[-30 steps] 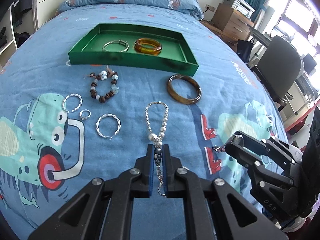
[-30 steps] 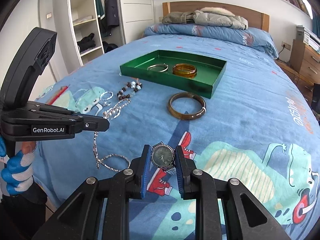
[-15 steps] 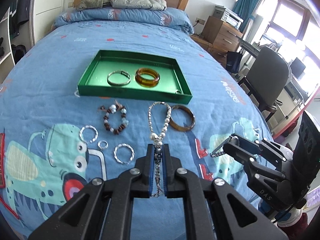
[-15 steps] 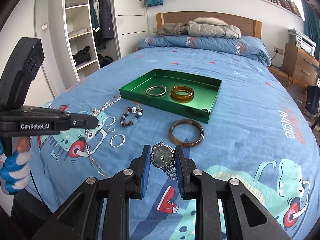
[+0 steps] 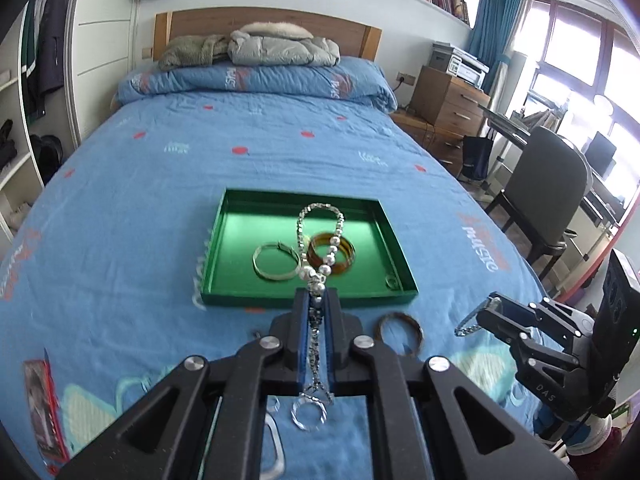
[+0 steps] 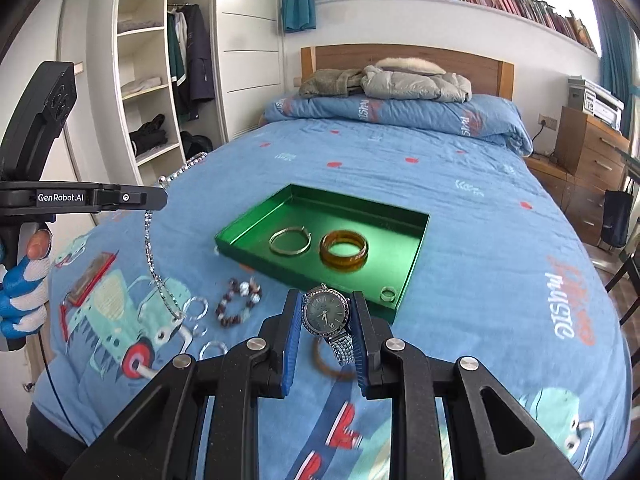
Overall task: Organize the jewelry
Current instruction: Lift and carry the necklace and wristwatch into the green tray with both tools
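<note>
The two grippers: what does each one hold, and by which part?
The left gripper holds the necklace partway along its chain. The right gripper holds the watch by the sides of its round case; its strap hangs free.

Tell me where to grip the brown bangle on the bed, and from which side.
Grip the brown bangle across one stretch of its rim, coming from above with one finger inside the ring and one outside. It lies flat on the bedspread, so its sides offer little to pinch.
</note>
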A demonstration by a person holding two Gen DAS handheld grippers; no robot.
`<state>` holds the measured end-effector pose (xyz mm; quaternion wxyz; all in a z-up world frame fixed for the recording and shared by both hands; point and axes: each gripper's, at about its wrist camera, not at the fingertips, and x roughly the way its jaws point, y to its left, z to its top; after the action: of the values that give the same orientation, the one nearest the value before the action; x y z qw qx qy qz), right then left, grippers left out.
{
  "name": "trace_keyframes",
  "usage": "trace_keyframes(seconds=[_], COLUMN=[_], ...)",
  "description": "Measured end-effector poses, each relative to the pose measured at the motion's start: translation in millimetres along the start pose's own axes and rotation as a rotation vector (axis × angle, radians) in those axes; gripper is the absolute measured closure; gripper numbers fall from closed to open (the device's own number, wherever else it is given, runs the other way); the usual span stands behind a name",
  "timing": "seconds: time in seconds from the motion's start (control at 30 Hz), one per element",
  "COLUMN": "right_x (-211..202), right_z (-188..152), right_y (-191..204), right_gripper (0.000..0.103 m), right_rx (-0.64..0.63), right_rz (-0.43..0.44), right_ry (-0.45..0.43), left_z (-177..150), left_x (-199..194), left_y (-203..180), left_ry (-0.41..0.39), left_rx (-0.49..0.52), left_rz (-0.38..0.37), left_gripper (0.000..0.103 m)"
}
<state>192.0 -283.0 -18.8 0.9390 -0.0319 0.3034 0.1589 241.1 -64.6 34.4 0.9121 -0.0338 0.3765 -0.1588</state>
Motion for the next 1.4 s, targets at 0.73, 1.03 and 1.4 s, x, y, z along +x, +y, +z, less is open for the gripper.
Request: trace_keyframes(seconds=[0.73,1.03,1.4], right_x=[208.7,279.5,303.1], right_z=[101.6,101.1,80.3], right_y=[-52.9,-62.0,-69.5], right_gripper=[0.08,0.08,0.079], right_rx=[0.098,0.088,0.049], right_rz=[-0.061,-0.075,-0.137], right_ry=[0.164,0.267,0.368], left_z=[105.1,97.2,73.6], left_x=[176.1,232.5,253.0], left_y=[69.8,90.5,100.7], left_ry=[0.027,0.092,0.137], left_rx=[-0.013,-0.038,-0.048], left_rz=[0.125,0.149,0.128], left_gripper=[0.097,0.096,0.096])
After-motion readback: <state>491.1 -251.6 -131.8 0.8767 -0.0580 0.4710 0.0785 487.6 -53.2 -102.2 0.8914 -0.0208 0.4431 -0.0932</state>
